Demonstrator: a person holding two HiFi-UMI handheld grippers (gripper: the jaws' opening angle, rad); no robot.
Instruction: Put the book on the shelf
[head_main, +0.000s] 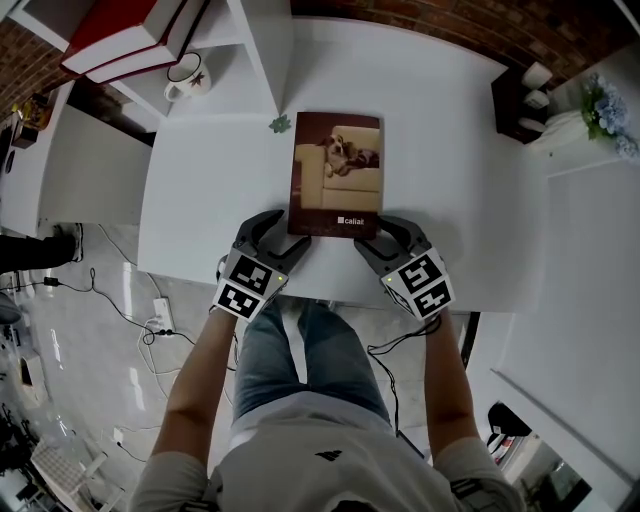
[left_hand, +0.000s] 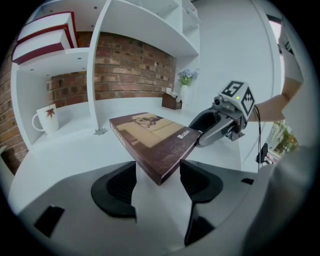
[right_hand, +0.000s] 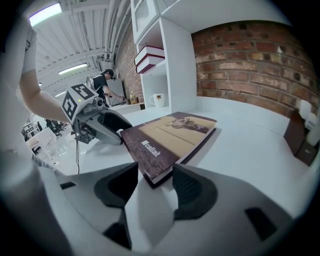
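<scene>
The book (head_main: 338, 170) lies flat on the white table (head_main: 460, 160), its near edge close to the table's front edge. Bare tabletop spreads to its right and behind it. The shelf (head_main: 262, 50) stands at the far left. The left gripper (head_main: 288, 232) and right gripper (head_main: 382, 232) each have their jaws spread wide around a near corner of the book, neither clamped. One shelf compartment holds a mug (head_main: 186, 78); the one above holds stacked red-and-white books (head_main: 130, 42).
</scene>
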